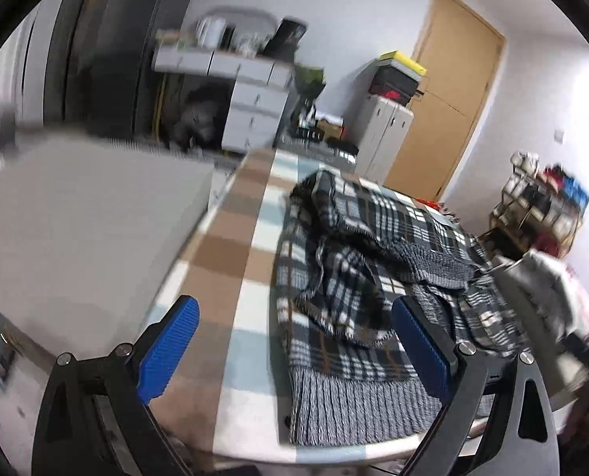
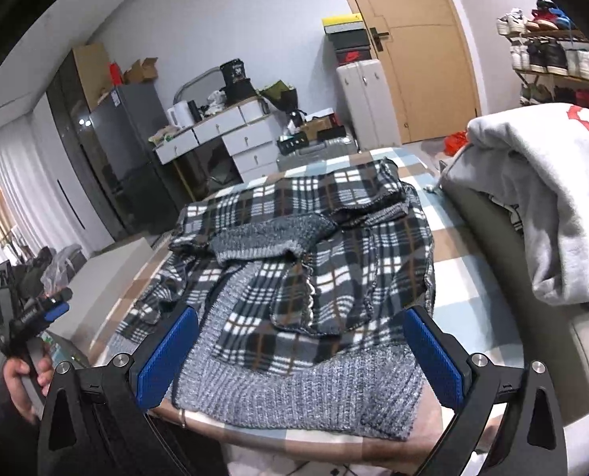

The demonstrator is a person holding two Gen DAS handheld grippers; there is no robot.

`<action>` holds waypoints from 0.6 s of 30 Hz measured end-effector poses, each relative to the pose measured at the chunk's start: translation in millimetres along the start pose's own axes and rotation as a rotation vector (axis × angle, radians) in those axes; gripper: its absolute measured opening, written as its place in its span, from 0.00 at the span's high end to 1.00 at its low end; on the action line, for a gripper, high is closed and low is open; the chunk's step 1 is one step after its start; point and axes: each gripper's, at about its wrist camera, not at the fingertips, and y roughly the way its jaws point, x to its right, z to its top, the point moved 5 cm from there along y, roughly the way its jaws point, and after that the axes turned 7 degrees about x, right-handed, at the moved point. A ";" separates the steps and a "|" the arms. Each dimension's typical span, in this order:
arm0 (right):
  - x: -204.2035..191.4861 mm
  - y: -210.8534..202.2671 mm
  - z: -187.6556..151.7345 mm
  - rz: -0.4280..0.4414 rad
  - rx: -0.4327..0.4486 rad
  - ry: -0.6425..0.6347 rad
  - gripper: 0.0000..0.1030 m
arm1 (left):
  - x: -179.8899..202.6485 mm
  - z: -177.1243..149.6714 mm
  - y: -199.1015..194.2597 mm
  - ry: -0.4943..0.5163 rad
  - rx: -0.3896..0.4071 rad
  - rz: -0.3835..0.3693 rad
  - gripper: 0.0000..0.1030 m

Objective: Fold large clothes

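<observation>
One plaid sweater (image 2: 314, 261) is spread lengthwise on the checked table (image 2: 465, 277), ribbed hem nearest. Two grippers, left (image 1: 294, 341) and right (image 2: 300, 351), are held apart, empty

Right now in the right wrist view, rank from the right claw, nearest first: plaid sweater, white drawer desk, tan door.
1. Plaid knit sweater, directly ahead on the checked bed.
2. White drawer desk, back left.
3. Tan wooden door, far wall, upper right.

Left wrist view: low over the near-left edge of the checked worktop (image 1: 251, 238), facing along it toward the drawers, close to the plaid garment (image 1: 358, 277).
Right wrist view: low at the near edge, facing the door (image 2: 413, 51), close above the garment's ribbed hem.
Shared: garment, worktop, drawers, door.
</observation>
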 end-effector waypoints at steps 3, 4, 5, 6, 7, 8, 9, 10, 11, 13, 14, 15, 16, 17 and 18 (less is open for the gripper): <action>-0.3 0.4 -0.5 -0.009 -0.006 -0.005 0.00 | -11.0 -7.8 13.7 -0.044 -0.111 0.021 0.08; 0.1 0.2 -0.3 -0.009 -0.006 -0.004 0.00 | -11.2 -11.9 19.5 -0.053 -0.163 0.001 0.08; 0.9 0.2 -0.4 -0.008 -0.006 -0.001 0.00 | -10.5 -16.1 24.7 -0.057 -0.209 -0.023 0.08; 2.7 0.3 -0.9 -0.009 -0.010 0.004 0.00 | -10.0 -21.2 30.4 -0.063 -0.262 -0.038 0.08; 4.3 0.9 -0.9 -0.011 -0.014 0.009 0.00 | -8.9 -25.6 34.3 -0.068 -0.301 -0.045 0.08; 5.6 1.3 -0.7 -0.013 -0.018 0.013 0.00 | -7.5 -30.1 36.6 -0.071 -0.335 -0.063 0.08; 8.7 1.6 -1.3 -0.015 -0.023 0.021 0.00 | -4.9 -33.4 38.0 -0.072 -0.363 -0.085 0.08; 11.4 2.0 -1.5 -0.016 -0.028 0.030 0.00 | -1.8 -37.4 39.1 -0.070 -0.394 -0.106 0.08; 13.6 2.5 -1.9 -0.018 -0.033 0.038 0.00 | 2.9 -42.8 39.8 -0.067 -0.437 -0.139 0.08; 16.2 1.9 -2.6 -0.011 -0.037 0.049 0.00 | 15.1 -55.1 40.3 -0.061 -0.531 -0.238 0.08; 17.1 0.7 -2.6 -0.004 -0.033 0.053 0.00 | 15.9 -55.4 40.0 -0.060 -0.537 -0.237 0.08; 16.9 -0.3 -2.5 0.002 -0.029 0.055 0.00 | 16.0 -56.0 38.9 -0.049 -0.536 -0.216 0.08; 16.8 -1.3 -2.2 0.009 -0.026 0.056 0.00 | 15.5 -57.0 38.5 -0.053 -0.540 -0.210 0.08; 16.3 -1.8 -2.4 0.015 -0.024 0.056 0.00 | 14.5 -58.5 38.3 -0.068 -0.559 -0.220 0.08; 15.2 -1.9 -2.1 0.019 -0.024 0.055 0.00 | 14.0 -61.8 39.4 -0.085 -0.588 -0.231 0.08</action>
